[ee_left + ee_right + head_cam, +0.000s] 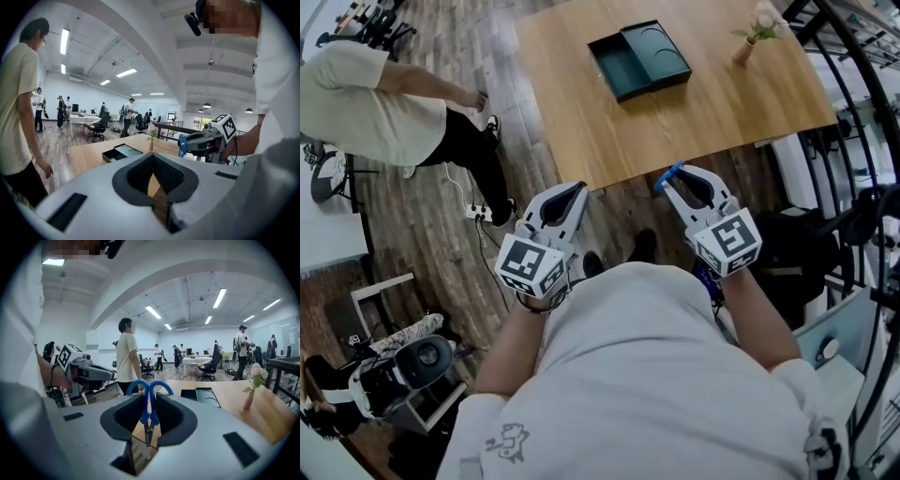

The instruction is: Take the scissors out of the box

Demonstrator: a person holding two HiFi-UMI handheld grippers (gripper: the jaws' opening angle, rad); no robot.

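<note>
My right gripper (677, 181) is shut on the blue-handled scissors (667, 176) and holds them off the near edge of the wooden table (609, 131). In the right gripper view the scissors (149, 404) stand upright between the pads, handle loops above the tips and blades pointing down. The dark green box (639, 59) lies open far back on the table with its lid beside it. It also shows small in the left gripper view (121, 153). My left gripper (570, 192) hangs beside the right one with its tips together and nothing in them.
A small vase with a flower (752, 36) stands at the table's far right corner. A person in a cream shirt (366, 94) stands left of the table. A black railing (853, 112) runs along the right. A power strip (478, 212) lies on the floor.
</note>
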